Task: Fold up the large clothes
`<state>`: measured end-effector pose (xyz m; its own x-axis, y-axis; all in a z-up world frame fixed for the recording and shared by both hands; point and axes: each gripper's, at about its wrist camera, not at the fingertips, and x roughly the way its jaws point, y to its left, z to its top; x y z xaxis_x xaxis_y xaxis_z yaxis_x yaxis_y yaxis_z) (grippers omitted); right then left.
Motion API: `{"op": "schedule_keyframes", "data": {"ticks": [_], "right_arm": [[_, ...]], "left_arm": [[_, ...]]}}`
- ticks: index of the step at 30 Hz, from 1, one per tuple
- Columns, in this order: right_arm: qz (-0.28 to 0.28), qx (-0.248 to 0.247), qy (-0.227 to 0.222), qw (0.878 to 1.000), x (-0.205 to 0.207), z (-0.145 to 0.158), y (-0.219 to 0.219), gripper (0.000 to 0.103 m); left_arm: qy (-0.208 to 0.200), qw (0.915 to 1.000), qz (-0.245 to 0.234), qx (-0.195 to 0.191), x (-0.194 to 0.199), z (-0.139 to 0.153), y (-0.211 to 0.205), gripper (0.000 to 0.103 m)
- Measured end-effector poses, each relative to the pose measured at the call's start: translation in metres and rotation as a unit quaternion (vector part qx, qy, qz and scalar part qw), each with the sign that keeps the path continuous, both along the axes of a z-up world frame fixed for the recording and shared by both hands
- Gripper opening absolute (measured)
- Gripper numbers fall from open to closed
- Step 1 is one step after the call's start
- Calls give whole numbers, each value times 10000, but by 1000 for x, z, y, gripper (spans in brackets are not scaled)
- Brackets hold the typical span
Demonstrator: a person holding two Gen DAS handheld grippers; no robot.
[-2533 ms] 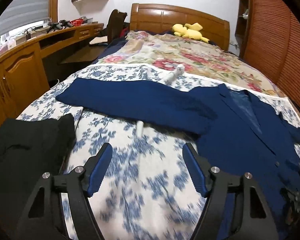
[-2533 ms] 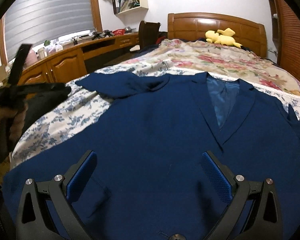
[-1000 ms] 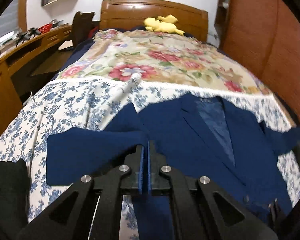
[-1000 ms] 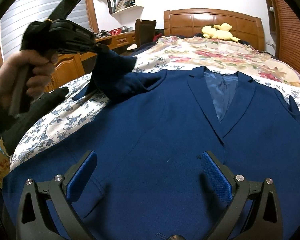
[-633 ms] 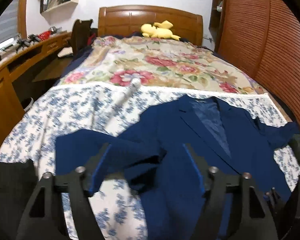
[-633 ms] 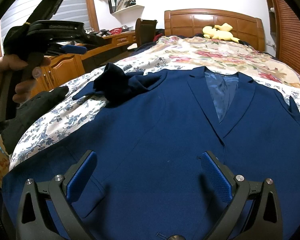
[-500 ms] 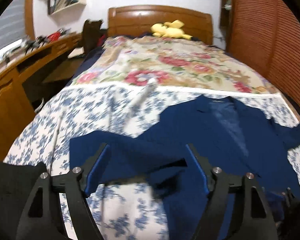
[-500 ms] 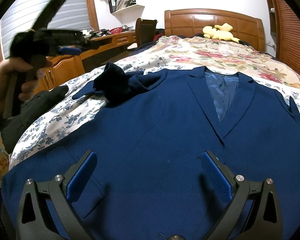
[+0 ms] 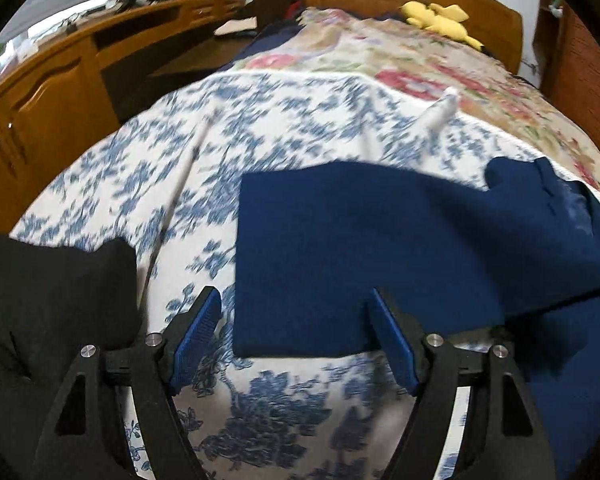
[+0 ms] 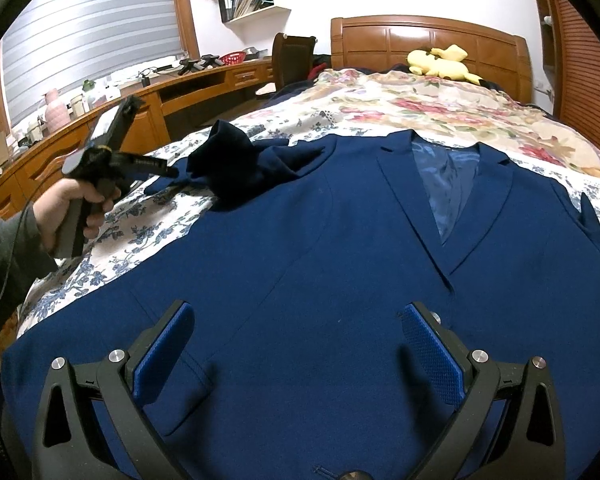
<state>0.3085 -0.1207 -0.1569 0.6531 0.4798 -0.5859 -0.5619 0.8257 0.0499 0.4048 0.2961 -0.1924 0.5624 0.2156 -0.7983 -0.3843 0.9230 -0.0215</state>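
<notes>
Sleeve [image 9: 340, 248] lies between open left tongs [image 9: 296, 344], ungripped.

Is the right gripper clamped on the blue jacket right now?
No. The right gripper stands with its blue pads wide apart above the blue jacket, and no fabric is pinched between them.

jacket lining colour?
Lighter, shiny blue lining inside the navy jacket; clearest in the right wrist view.
</notes>
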Motion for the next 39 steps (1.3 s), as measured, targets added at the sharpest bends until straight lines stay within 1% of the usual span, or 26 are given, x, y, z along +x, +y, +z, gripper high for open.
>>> {"op": "schedule_keyframes", "data": {"ticks": [4, 5, 6, 7, 8, 9, 10, 11, 14, 18, 22, 23, 26, 31, 34, 39], "right_arm": [[6, -20, 2, 10000, 0, 0, 0, 103], [8, -24, 0, 10000, 0, 0, 0, 103], [3, -24, -2, 10000, 0, 0, 0, 103], [2, -24, -2, 10000, 1, 0, 0, 103], [4, -28, -2, 10000, 1, 0, 0, 103], [2, -30, -5, 10000, 1, 0, 0, 103], [1, -33, -11, 10000, 0, 0, -1, 103], [0, -33, -20, 10000, 0, 1, -1, 103], [-22, -14, -41, 10000, -1, 2, -3, 103], [25, 18, -72, 10000, -9, 10, -10, 103], [17, -1, -161, 9999, -20, 20, -29, 103], [-19, -25, -193, 9998, -23, 21, -36, 103], [-135, -126, -323, 9993, -30, 26, -57, 103], [-383, -189, -421, 9982, -35, 31, -92, 103], [-560, -226, -467, 9971, -36, 33, -109, 103], [-698, -257, -427, 9963, -44, 30, -125, 103]], "left_arm": [[58, 9999, 1, -130, 0, -8, 4, 77], [82, 9998, -8, -170, 2, -9, 5, 74], [109, 9996, -93, -224, 3, -10, 3, 60], [169, 9994, -193, -240, 7, -10, 0, 51], [202, 9991, -311, -209, 10, -7, -5, 29], [196, 9988, -400, -225, 12, -3, -10, 19], [176, 9986, -473, -184, 15, 4, -17, 16], [122, 9987, -503, -32, 16, 14, -25, 15], [-145, 9974, -599, 376, 18, 46, -48, 14], [-533, 9927, -885, 616, 13, 95, -91, 14], [-916, 9853, -1277, 668, -2, 137, -137, 14], [-1016, 9822, -1421, 694, -7, 149, -154, 14], [-1190, 9753, -1730, 691, -15, 169, -187, 14], [-1462, 9605, -2262, 702, -41, 195, -247, 14], [-1510, 9553, -2463, 627, -53, 199, -271, 14], [-1542, 9481, -2723, 564, -76, 195, -302, 14]]}}
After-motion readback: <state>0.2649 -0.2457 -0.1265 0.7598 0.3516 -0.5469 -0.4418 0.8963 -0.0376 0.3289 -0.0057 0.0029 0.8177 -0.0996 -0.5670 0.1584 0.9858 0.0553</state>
